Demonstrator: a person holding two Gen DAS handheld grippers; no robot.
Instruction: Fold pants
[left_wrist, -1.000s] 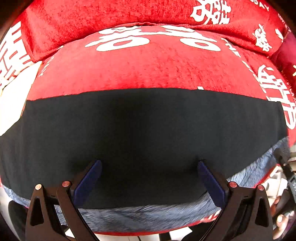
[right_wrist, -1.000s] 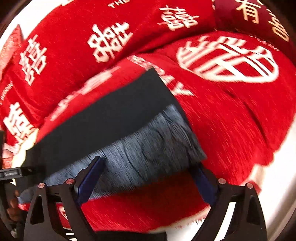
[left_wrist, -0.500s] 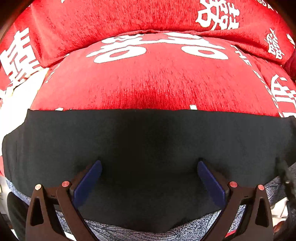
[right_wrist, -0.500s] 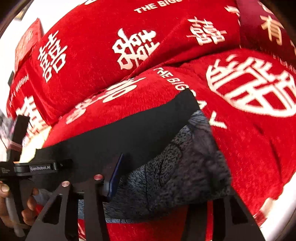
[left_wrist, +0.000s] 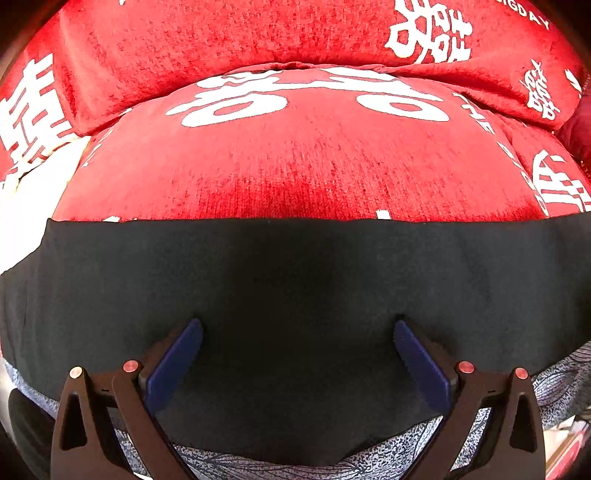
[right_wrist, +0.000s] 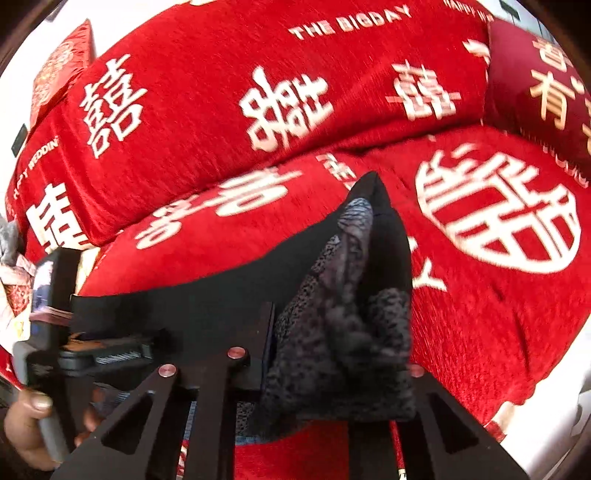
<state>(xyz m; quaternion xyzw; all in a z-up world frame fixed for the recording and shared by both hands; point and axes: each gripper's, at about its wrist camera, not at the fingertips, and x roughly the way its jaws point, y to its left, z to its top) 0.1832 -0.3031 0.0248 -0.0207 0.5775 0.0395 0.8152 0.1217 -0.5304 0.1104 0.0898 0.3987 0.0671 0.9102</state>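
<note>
The pants (left_wrist: 295, 280) are black with a grey patterned inner side, and lie folded in a long band across the red cushion (left_wrist: 295, 166). My left gripper (left_wrist: 297, 332) is open, its blue pads spread wide over the black fabric, holding nothing. In the right wrist view my right gripper (right_wrist: 338, 354) is shut on the end of the pants (right_wrist: 343, 295), bunching the grey patterned fabric and lifting the corner up. The left gripper's body and the hand holding it (right_wrist: 33, 417) show at the lower left there.
The red sofa has white characters on its seat and back cushions (right_wrist: 258, 92). A darker red pillow (right_wrist: 546, 88) sits at the upper right. The seat's front edge runs just below the pants.
My right gripper has closed on the end of the pants and raised it, bunching the grey fabric. The left gripper has stayed open over the black fabric, shifting slightly forward.
</note>
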